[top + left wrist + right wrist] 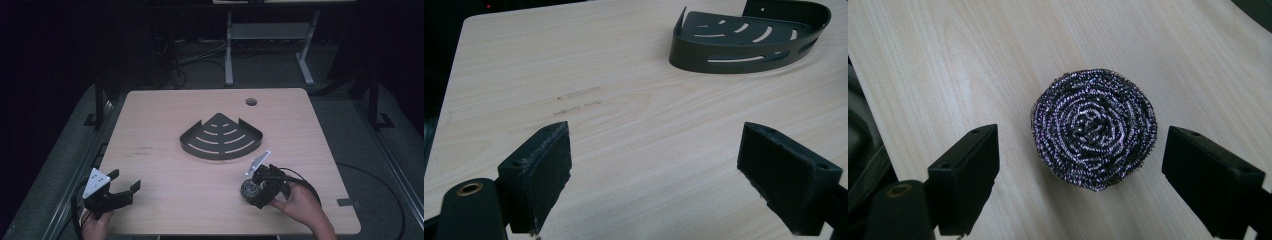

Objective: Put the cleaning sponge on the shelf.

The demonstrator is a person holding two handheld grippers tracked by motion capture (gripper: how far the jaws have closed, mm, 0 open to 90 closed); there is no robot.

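A round steel-wool scourer (1094, 129) lies on the light wooden table (165, 170), near its front right (248, 188). My right gripper (1080, 175) is open just above it, one jaw on each side, neither touching it. From above, the right gripper (256, 192) points left and down over the scourer. A dark corner shelf basket (221, 137) with slotted floor sits at the table's middle, also seen far ahead (749, 37). My left gripper (126, 183) rests open at the front left, nothing between its fingers (544, 170).
A round cable hole (251, 102) lies near the table's far edge. Beyond the table stand white desk legs (229, 50) and cables on a dark floor. Bare wood stretches between the two grippers.
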